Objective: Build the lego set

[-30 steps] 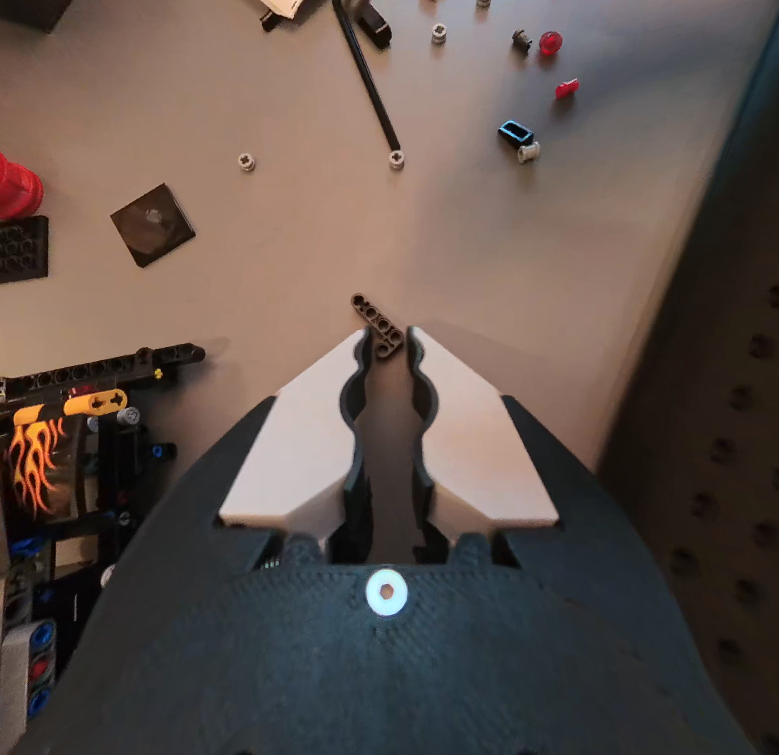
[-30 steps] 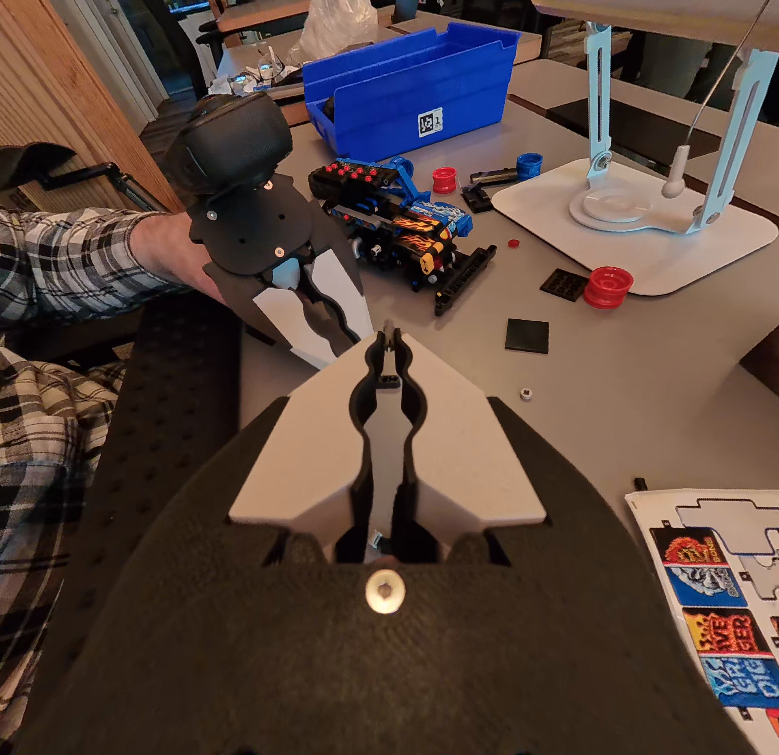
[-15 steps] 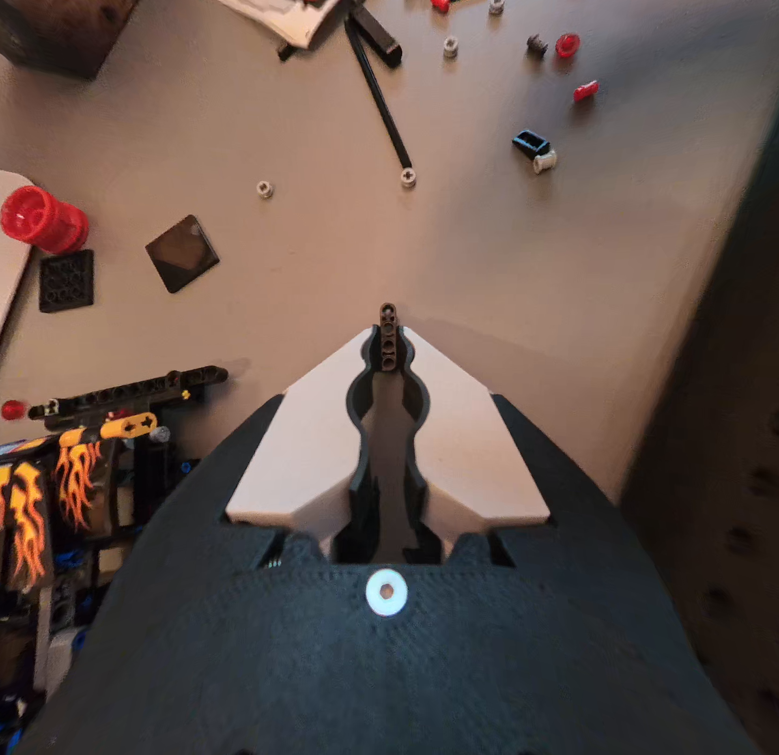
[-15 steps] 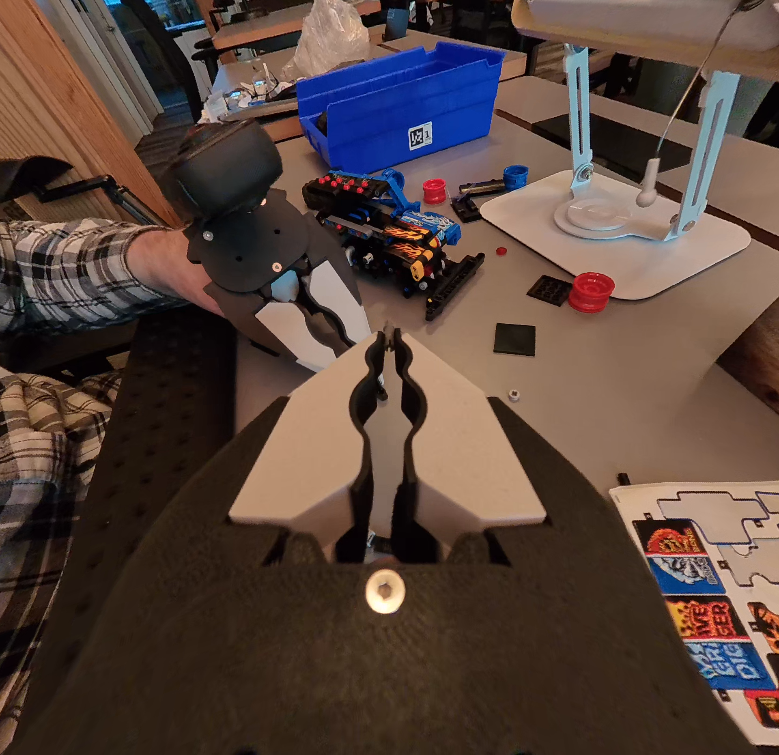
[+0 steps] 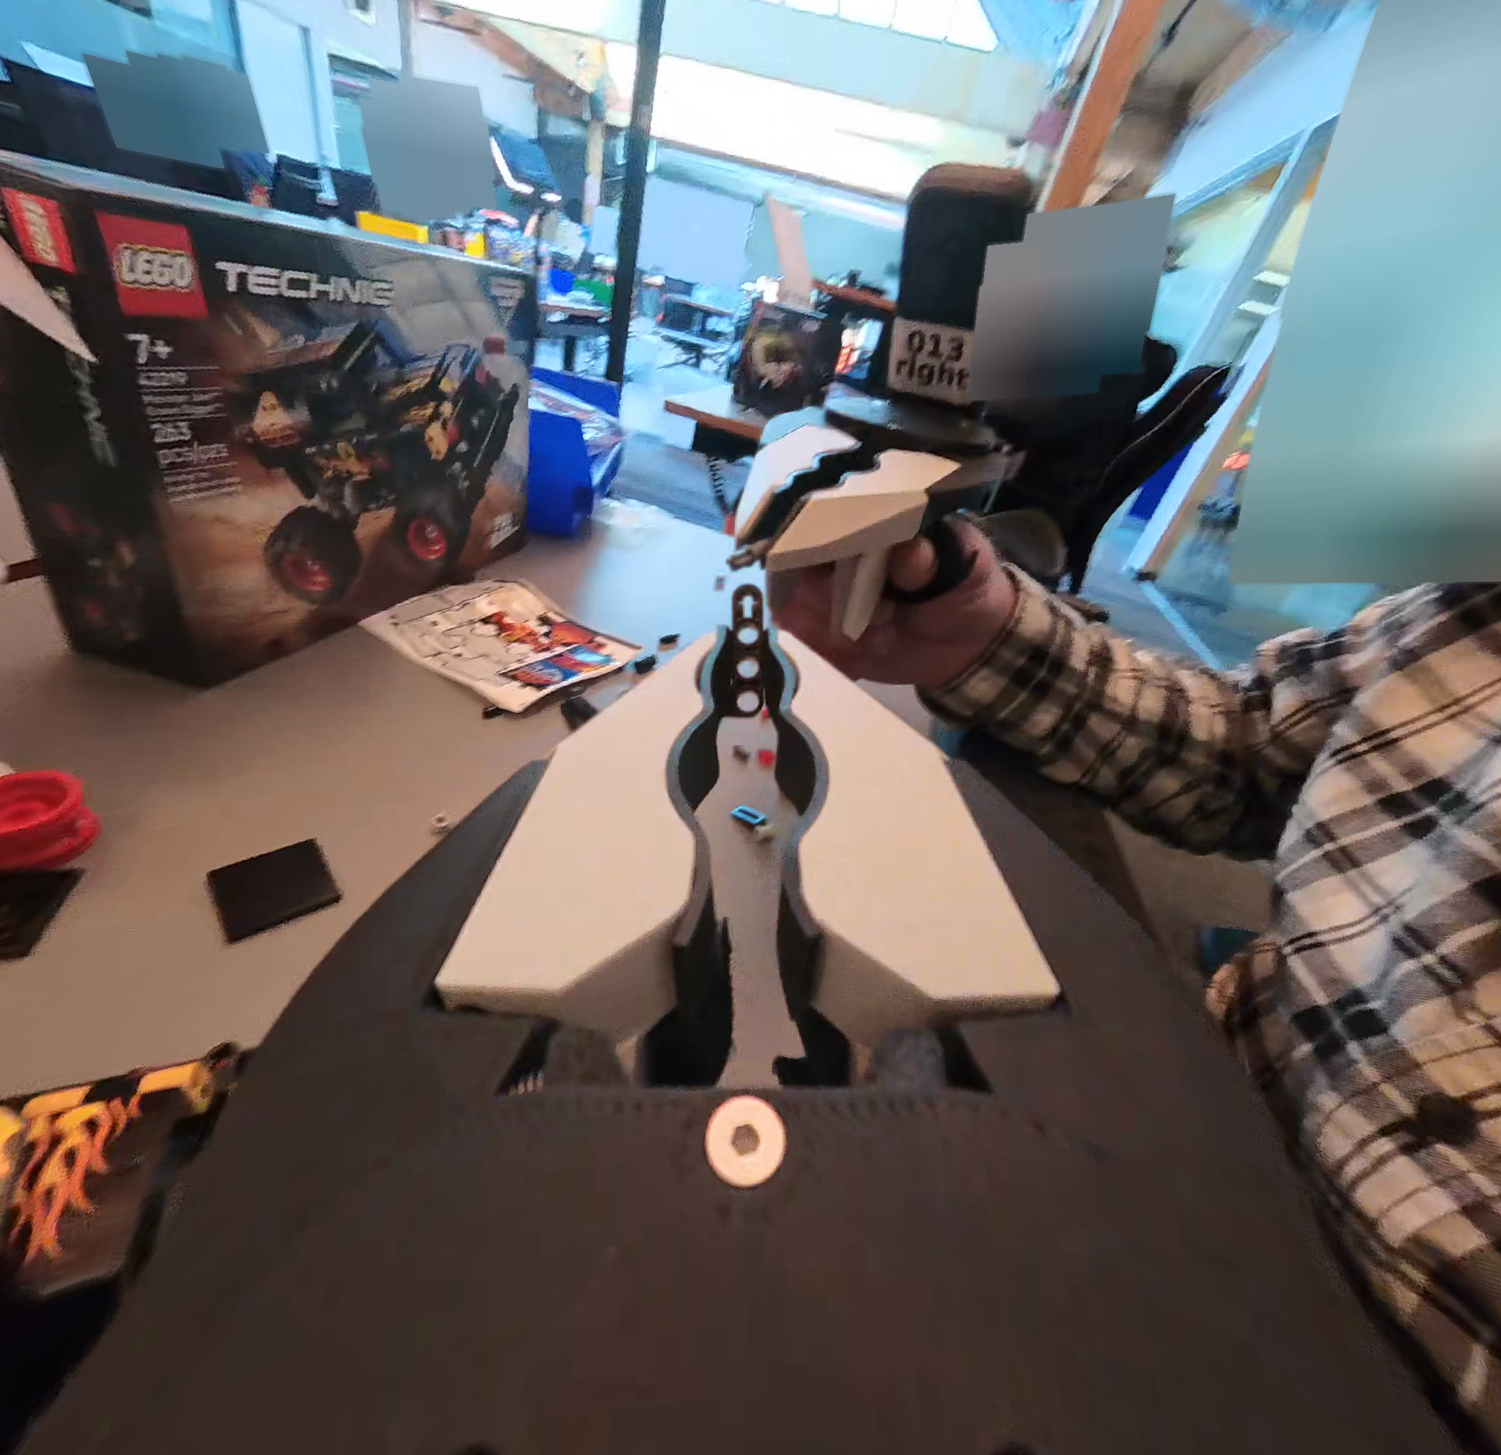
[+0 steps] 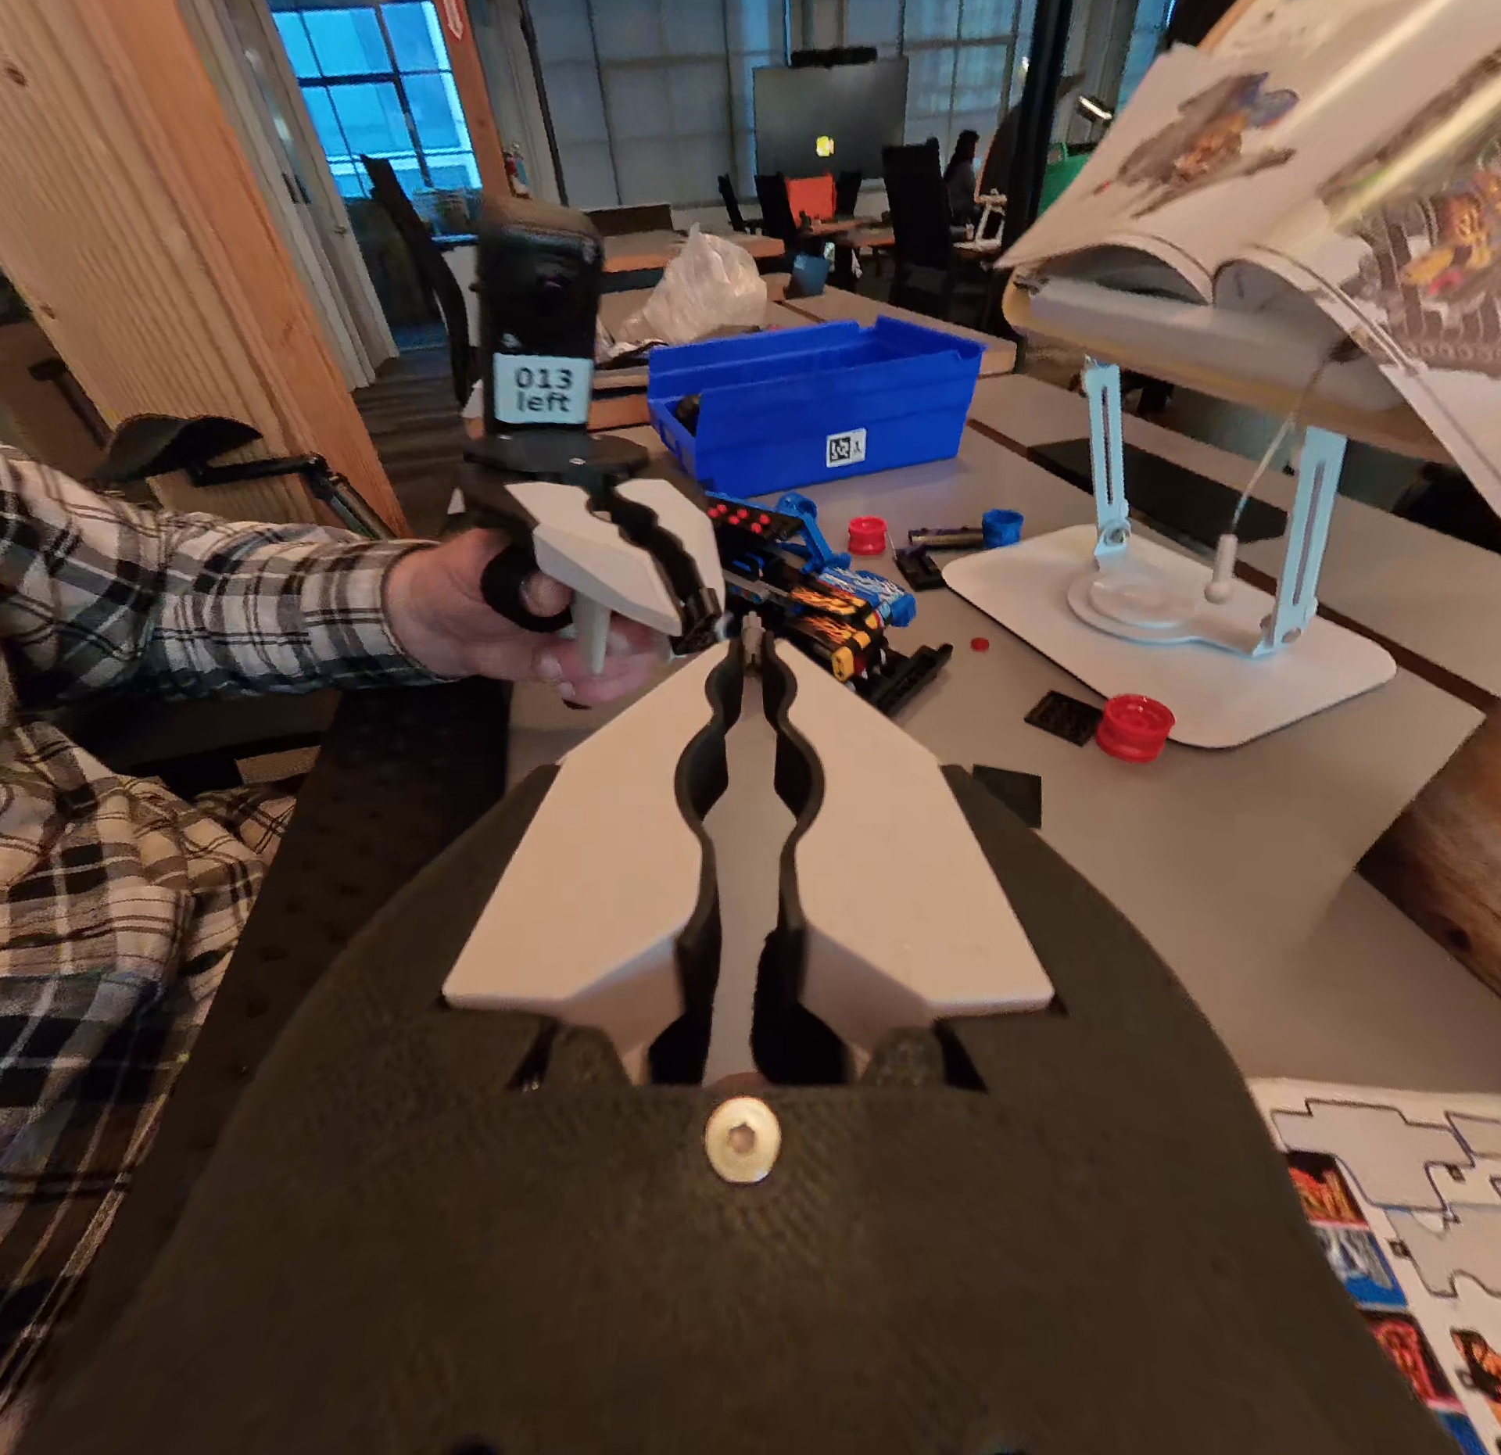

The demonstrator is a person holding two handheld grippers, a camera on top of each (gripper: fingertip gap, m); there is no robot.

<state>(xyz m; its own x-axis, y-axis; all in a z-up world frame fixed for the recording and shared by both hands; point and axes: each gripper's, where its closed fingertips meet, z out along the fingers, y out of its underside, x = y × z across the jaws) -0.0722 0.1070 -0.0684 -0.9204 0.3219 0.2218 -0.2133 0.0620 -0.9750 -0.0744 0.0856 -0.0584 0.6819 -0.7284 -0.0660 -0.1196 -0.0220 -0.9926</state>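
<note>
My left gripper (image 5: 747, 644) is shut on a thin black beam with holes (image 5: 747, 660). It holds the beam upright in the air, with the cross-hole end sticking out past the fingertips. My right gripper (image 6: 751, 652) is shut on a small grey pin (image 6: 752, 630) that pokes out of its tips. In the left wrist view the right gripper (image 5: 751, 551) hangs just above the beam's top end with the pin (image 5: 737, 560) a short way from it. In the right wrist view the left gripper (image 6: 700, 608) meets my tips from the left.
The half-built truck with flame stickers (image 6: 820, 595) stands on the grey table (image 6: 1137, 847) behind the grippers. Around it are a blue bin (image 6: 812, 409), a white booklet stand (image 6: 1170, 636), a red wheel (image 6: 1134, 727), the set's box (image 5: 268, 441), a sticker sheet (image 5: 503, 636) and a black tile (image 5: 272, 888). Only a small space, under 4 cm, lies between the two pairs of fingers. The black tile (image 5: 272, 888) is about equally far from each gripper, around 20 centimetres.
My left gripper closed on the black beam lying on the table, lifted it and tilted up level, facing the right gripper. The right gripper stayed shut on the pin and rose to meet it.
</note>
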